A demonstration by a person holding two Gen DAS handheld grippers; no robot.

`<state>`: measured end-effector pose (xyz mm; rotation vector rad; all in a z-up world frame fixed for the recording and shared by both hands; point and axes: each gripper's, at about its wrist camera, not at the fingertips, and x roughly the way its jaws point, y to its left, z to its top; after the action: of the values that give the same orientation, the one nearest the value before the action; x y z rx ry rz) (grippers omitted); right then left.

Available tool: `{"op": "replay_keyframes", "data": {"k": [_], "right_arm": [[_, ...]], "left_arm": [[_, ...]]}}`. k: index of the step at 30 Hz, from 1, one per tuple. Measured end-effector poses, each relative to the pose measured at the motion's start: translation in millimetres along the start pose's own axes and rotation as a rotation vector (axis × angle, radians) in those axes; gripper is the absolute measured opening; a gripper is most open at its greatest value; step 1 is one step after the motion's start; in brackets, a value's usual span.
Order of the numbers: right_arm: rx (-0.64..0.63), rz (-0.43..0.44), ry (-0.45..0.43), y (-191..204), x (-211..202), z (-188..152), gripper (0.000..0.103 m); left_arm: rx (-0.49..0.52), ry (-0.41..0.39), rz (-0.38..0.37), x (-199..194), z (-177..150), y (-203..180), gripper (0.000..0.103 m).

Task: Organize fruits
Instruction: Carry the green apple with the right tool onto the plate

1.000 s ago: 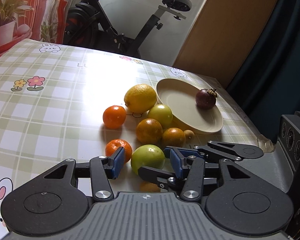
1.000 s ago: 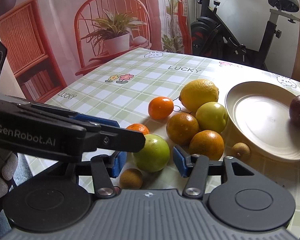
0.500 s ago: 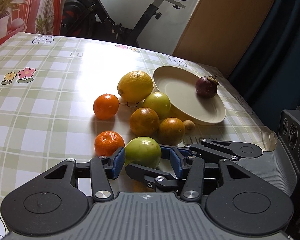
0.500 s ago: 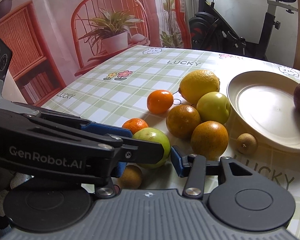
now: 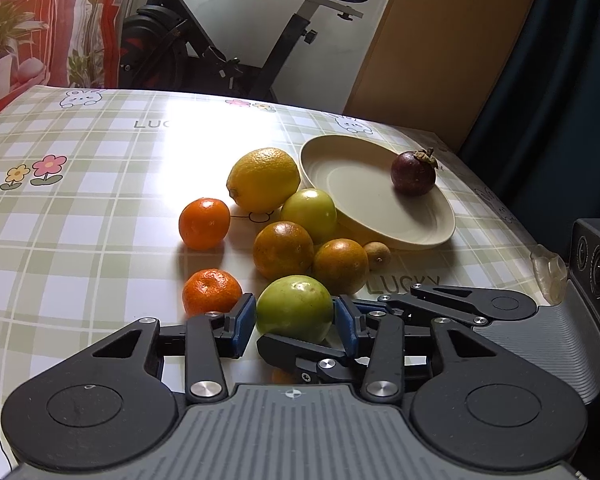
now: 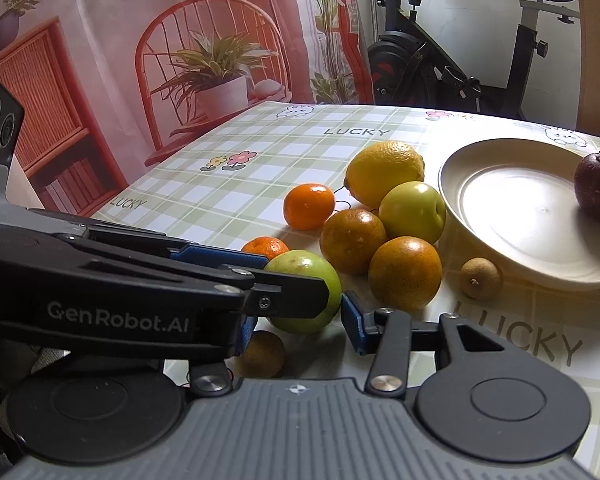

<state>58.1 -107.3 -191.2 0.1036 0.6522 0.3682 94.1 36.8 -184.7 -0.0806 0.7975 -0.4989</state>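
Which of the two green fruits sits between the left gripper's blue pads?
The nearer green fruit, beside the small mandarin. The other green fruit lies farther off, against the plate.

A home: exercise bike [image 5: 236, 40] behind a checked tablecloth [image 5: 80, 200]

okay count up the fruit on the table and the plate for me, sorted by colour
Orange: 4, two bright mandarins, two darker oranges
Green: 2
Yellow: 1, the lemon
Purple: 1, the mangosteen on the plate
Small brown: 2
Total: 10
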Motion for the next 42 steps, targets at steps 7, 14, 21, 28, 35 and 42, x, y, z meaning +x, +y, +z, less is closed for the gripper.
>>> {"op": "replay_keyframes", "data": {"k": [7, 14, 21, 28, 35, 42], "right_arm": [[-0.014, -0.016, -0.057, -1, -15, 5, 0.048], [-0.020, -0.039, -0.123, -8, -32, 20, 0.048], [-0.018, -0.065, -0.166, -31, -41, 39, 0.048], [-0.012, -0.109, -0.183, -63, -31, 55, 0.048], [0.019, -0.132, -0.181, -97, -8, 69, 0.048], [0.038, -0.161, -0.115, -122, 23, 80, 0.048]], "left_arm": [[0.022, -0.038, -0.013, -8, 7, -10, 0.046], [0.076, -0.068, -0.014, -13, 26, -27, 0.046], [0.111, -0.084, -0.031, 0, 55, -42, 0.046], [0.118, -0.068, -0.055, 33, 83, -49, 0.046], [0.110, -0.043, -0.051, 73, 106, -49, 0.046], [0.087, 0.000, -0.029, 112, 118, -42, 0.046]]}}
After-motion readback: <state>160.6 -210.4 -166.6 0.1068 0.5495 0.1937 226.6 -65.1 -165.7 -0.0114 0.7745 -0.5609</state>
